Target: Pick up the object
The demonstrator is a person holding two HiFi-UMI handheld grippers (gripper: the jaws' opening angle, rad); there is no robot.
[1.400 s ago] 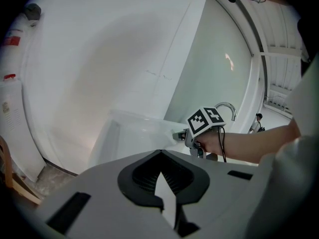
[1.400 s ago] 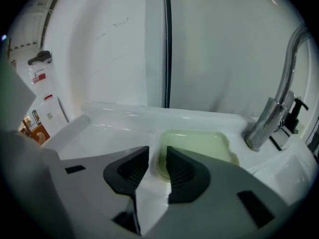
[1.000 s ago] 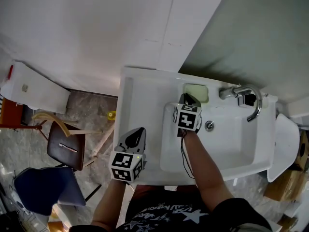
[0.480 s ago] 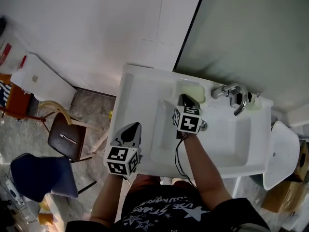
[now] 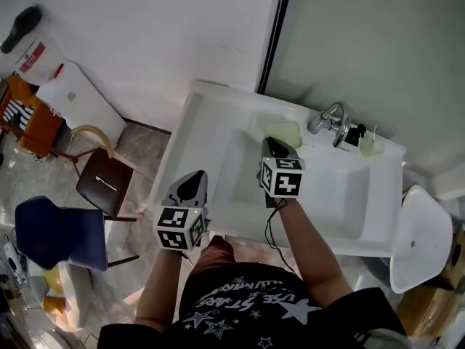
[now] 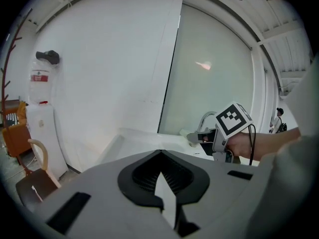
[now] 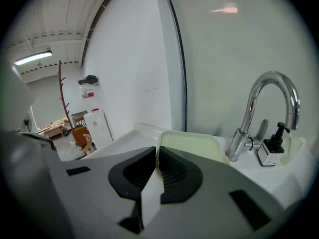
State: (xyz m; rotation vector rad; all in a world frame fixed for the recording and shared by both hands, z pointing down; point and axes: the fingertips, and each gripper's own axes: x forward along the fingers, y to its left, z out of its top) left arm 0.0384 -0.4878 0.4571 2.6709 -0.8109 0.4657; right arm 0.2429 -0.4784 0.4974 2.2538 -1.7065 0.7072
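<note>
- Head view: the left gripper is held by the front left corner of the white sink. The right gripper is held over the basin, with its tips just short of the pale green dish. The dish lies on the sink's back ledge, beside the faucet.
- Left gripper view: the fingers are seen pressed together, with nothing between them. The right gripper is seen ahead, near the faucet.
- Right gripper view: the fingers are seen pressed together, with nothing pinched. The dish lies just beyond the tips and is not held. A small pump bottle stands right of the faucet.
</note>
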